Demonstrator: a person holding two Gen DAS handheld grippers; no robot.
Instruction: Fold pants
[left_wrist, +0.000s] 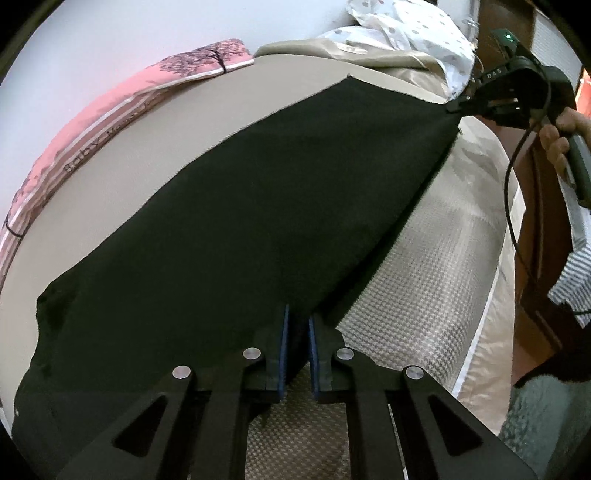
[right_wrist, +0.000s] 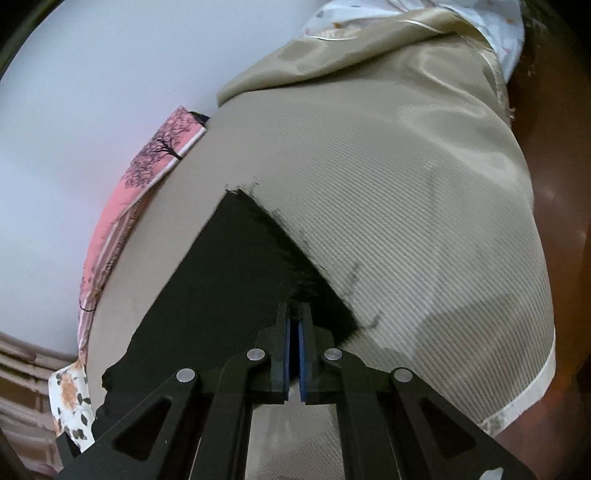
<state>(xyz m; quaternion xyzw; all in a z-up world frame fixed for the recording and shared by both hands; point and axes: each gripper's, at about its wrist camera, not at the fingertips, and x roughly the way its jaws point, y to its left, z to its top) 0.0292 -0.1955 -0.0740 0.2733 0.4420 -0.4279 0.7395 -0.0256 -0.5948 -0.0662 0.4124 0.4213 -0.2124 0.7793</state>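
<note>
The black pants (left_wrist: 258, 206) lie stretched long across a beige bed cover (left_wrist: 424, 266). My left gripper (left_wrist: 297, 321) is shut on the near edge of the pants. My right gripper shows in the left wrist view (left_wrist: 452, 108) at the far end, pinching the far corner of the pants. In the right wrist view my right gripper (right_wrist: 294, 314) is shut on the black fabric (right_wrist: 221, 280), whose corner points away over the beige cover (right_wrist: 406, 221). The cloth looks taut between the two grippers.
A pink tree-print cushion (left_wrist: 110, 110) lies along the white wall on the left. A white dotted cloth (left_wrist: 406, 26) and a shiny beige sheet (right_wrist: 369, 81) are piled at the far end. Brown wooden furniture (left_wrist: 535, 206) stands to the right of the bed.
</note>
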